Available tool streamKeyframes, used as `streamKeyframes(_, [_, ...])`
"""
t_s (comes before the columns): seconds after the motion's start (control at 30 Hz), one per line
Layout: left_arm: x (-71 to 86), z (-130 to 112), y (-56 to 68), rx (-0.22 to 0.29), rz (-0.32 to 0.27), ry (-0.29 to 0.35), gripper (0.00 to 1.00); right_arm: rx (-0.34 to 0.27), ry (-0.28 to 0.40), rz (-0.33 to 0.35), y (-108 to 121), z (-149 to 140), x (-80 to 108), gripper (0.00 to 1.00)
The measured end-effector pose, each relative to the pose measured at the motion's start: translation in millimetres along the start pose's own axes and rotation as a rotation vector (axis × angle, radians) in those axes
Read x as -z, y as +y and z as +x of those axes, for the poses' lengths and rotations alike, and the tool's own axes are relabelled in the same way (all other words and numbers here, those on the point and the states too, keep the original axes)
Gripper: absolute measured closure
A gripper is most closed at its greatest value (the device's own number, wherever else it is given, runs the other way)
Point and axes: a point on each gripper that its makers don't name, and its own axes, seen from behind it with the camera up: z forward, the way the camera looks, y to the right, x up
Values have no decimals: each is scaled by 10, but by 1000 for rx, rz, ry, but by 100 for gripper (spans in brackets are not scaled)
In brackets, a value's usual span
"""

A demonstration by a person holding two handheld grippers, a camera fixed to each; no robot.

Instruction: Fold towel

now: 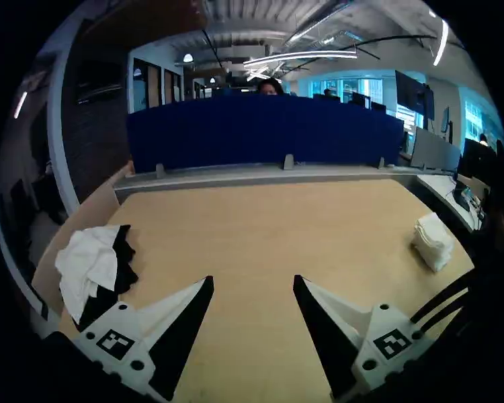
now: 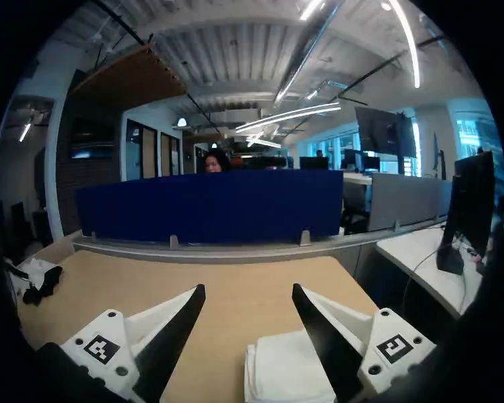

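A crumpled heap of white and black towels (image 1: 94,269) lies at the left edge of the wooden table (image 1: 272,228) in the left gripper view. A neat stack of folded white towels (image 1: 432,242) rests near the table's right edge. My left gripper (image 1: 252,285) hovers open above the middle of the table, holding nothing. In the right gripper view my right gripper (image 2: 247,292) is open just over the folded white stack (image 2: 285,373), whose right part is hidden behind the right finger. The crumpled heap (image 2: 38,277) appears far off at the left.
A blue divider panel (image 1: 262,138) on a grey rail borders the table's far side, with a person's head above it. To the right stands a white desk (image 2: 427,269) with a dark monitor (image 2: 470,208) and cables. A dark chair frame (image 1: 447,302) sits at the right front.
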Motion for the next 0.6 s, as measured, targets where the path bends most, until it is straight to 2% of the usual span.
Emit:
streamKeyframes(0.27, [-131, 628, -239, 36, 31, 222, 13, 6, 37, 21, -329, 118, -33, 0])
streamKeyframes(0.37, [-160, 794, -303, 51, 37, 289, 13, 6, 56, 28, -471, 171, -41, 0])
streamKeyframes(0.6, [-220, 920, -407, 58, 52, 357, 13, 21, 70, 60, -789, 203, -36, 0])
